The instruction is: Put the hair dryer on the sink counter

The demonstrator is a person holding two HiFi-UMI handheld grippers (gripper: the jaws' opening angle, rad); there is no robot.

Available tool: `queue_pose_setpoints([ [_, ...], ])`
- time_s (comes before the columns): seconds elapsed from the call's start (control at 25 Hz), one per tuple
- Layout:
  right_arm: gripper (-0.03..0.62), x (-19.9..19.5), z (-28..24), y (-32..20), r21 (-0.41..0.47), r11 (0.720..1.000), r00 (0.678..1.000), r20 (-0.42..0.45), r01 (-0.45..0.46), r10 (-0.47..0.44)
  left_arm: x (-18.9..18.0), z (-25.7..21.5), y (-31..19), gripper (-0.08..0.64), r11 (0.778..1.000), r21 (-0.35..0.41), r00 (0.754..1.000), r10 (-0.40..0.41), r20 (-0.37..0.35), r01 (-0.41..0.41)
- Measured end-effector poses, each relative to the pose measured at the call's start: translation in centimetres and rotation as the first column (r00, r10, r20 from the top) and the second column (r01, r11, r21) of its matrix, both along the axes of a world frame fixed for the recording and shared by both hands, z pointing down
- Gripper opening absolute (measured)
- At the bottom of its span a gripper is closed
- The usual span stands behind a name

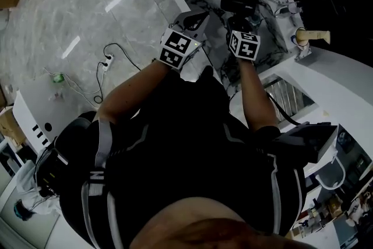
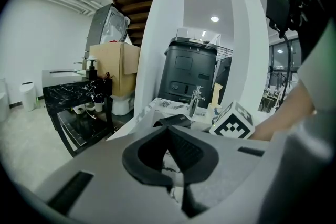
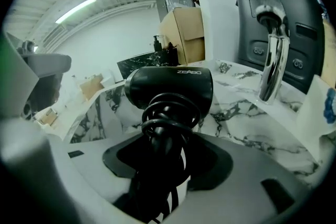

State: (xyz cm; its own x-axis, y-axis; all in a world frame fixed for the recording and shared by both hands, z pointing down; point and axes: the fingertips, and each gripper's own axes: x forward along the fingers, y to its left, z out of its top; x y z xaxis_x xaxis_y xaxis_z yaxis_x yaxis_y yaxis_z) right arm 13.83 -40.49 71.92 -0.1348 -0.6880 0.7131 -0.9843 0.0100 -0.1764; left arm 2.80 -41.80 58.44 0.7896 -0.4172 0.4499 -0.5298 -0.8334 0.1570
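While R gripper pinches dryer handle above counter, L gripper spread, empty; next: lower, release.

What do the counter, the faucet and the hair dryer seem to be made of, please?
Counter: marble or a marble look, white with dark veins, glossy. Faucet: polished metal, mirror-bright. Hair dryer: likely black plastic, smooth with a soft sheen.

Bare surface is being left open on the white, black-veined marble table beneath and to the left of the black hair dryer. Passage on the right is being barred by the curved chrome faucet. The back is being closed off by the dark grey plastic machine.
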Motion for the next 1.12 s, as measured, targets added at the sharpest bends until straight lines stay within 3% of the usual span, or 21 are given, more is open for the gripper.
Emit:
queue_pose_setpoints([
  [0.52, 0.235, -1.4, 5.6, -0.6, -0.114, 0.993, 1.000, 0.009, 0.010, -0.009, -1.4, 0.7, 0.7, 0.002, 0.999, -0.023, 0.999, -0.029, 0.020, 0.030],
  [1.12, 0.236, 0.3, 10.0, 0.3, -0.227, 0.972, 0.998, -0.031, -0.065, 0.059, -2.7, 1.0, 1.1, 0.002, 0.998, -0.050, 0.998, -0.047, 0.036, 0.048],
])
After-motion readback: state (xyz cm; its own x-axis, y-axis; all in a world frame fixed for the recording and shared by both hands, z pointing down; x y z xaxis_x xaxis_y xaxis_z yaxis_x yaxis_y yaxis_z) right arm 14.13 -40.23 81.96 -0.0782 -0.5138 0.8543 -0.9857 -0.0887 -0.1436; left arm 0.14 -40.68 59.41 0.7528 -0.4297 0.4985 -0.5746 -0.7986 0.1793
